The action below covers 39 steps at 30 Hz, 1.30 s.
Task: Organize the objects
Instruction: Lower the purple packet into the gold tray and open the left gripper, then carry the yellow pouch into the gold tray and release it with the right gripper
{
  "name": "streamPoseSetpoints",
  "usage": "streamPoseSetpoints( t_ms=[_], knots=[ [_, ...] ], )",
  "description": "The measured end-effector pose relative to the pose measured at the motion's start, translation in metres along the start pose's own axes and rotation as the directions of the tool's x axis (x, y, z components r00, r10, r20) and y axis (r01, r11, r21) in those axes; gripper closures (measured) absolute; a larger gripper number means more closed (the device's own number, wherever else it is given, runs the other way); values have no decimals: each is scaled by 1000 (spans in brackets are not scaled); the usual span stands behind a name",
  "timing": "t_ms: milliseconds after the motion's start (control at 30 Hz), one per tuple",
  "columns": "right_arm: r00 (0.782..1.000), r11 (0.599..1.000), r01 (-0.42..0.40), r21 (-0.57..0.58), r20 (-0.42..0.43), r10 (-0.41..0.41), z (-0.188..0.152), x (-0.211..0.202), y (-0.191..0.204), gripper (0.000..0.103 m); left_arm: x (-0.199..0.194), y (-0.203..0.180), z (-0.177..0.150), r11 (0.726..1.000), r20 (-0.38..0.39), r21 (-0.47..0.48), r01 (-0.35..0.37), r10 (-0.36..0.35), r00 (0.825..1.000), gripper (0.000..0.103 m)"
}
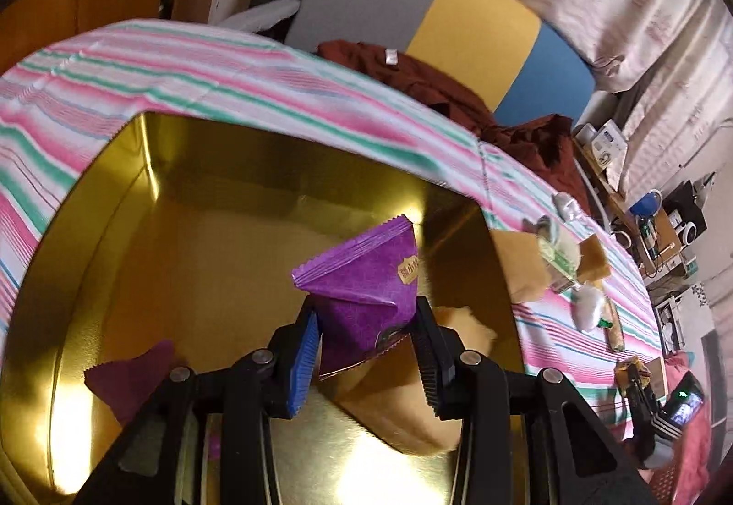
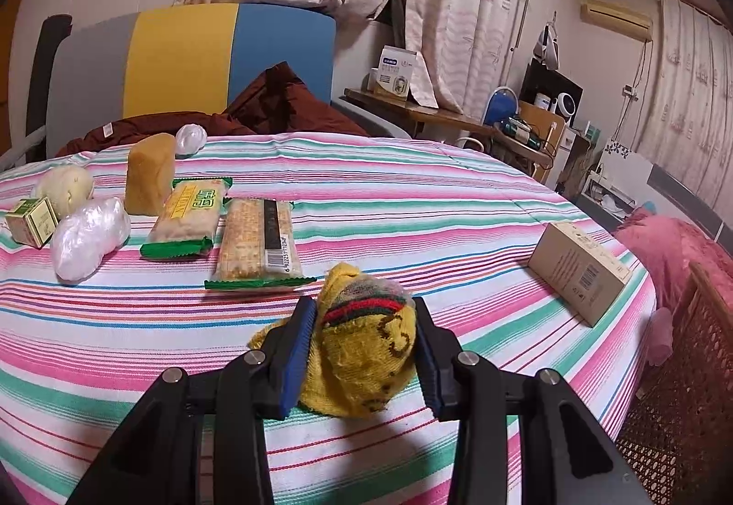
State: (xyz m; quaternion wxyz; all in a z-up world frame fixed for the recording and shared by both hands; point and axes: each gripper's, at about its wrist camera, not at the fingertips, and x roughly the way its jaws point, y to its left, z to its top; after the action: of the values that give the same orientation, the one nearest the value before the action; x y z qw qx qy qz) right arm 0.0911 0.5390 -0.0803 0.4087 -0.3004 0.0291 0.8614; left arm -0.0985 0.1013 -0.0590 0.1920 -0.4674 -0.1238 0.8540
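My left gripper (image 1: 366,324) is shut on a purple snack packet (image 1: 366,280) and holds it over a large gold tin (image 1: 151,202) on the striped cloth. A tan sponge-like block (image 1: 398,404) lies in the tin below the fingers; the gold wall mirrors the purple packet at the lower left. My right gripper (image 2: 366,326) is shut on a balled yellow knitted sock (image 2: 366,344) with red and green stripes, just above the striped cloth (image 2: 412,193). Two cracker packets (image 2: 188,216) (image 2: 256,244) lie beyond it.
On the cloth's left part are a tan block (image 2: 149,175), two white plastic balls (image 2: 89,241), a pale round bun (image 2: 64,186) and a small green box (image 2: 32,221). A cardboard box (image 2: 579,271) sits at the right edge. A wicker basket (image 2: 687,367) stands beside the bed.
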Motion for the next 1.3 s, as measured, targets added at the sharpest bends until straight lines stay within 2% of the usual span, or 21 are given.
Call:
streamPoseSetpoints(
  t_ms=[167,333,400,500,600,667,733,800,867,933,1000,1100,1233,1300],
  knots=[
    [1000,1000,-2,-2,-6,2,-1,0,0,63,12,10,0,998,-47,-49,-29,27,999,64],
    [1000,1000,-14,2,-16,14,2,-2,-2,63,13,14,0,996,-44,-73,-45,42,998,62],
    [999,999,-29,28,-14,29,3,-6,-5,63,11,17,1,995,-37,-92,-36,32,999,55],
    [998,995,-70,75,5,70,5,-20,-6,65,4,19,1,993,-10,-112,-27,26,1000,43],
    [990,987,-142,71,21,140,7,-37,7,65,-4,16,0,995,19,-92,-39,40,999,39],
    [977,975,-211,64,35,209,10,-52,21,65,-11,11,-3,997,44,-63,-49,52,998,38],
    [956,954,-293,67,50,290,13,-68,35,65,-21,6,-7,998,82,-22,-67,69,994,33],
    [917,916,-397,61,64,393,19,-89,53,65,-31,-1,-14,995,121,25,-92,88,989,26],
    [864,865,-502,26,71,499,25,-109,76,65,-38,-6,-21,992,153,60,-114,104,983,23],
    [824,827,-561,-27,79,562,27,-130,97,65,-44,-9,-27,987,177,88,-134,117,977,20],
    [774,778,-624,-72,78,628,30,-149,119,65,-48,-9,-33,983,195,100,-155,133,972,14],
    [699,699,-705,-118,49,713,35,-171,151,65,-53,-6,-40,984,209,88,-155,134,969,11],
    [639,624,-759,-185,-30,769,45,-179,204,65,-55,-6,-47,984,200,96,-147,126,972,9],
    [633,610,-763,-213,-56,772,51,-178,227,65,-53,-8,-50,982,193,111,-156,132,972,9]
  ],
)
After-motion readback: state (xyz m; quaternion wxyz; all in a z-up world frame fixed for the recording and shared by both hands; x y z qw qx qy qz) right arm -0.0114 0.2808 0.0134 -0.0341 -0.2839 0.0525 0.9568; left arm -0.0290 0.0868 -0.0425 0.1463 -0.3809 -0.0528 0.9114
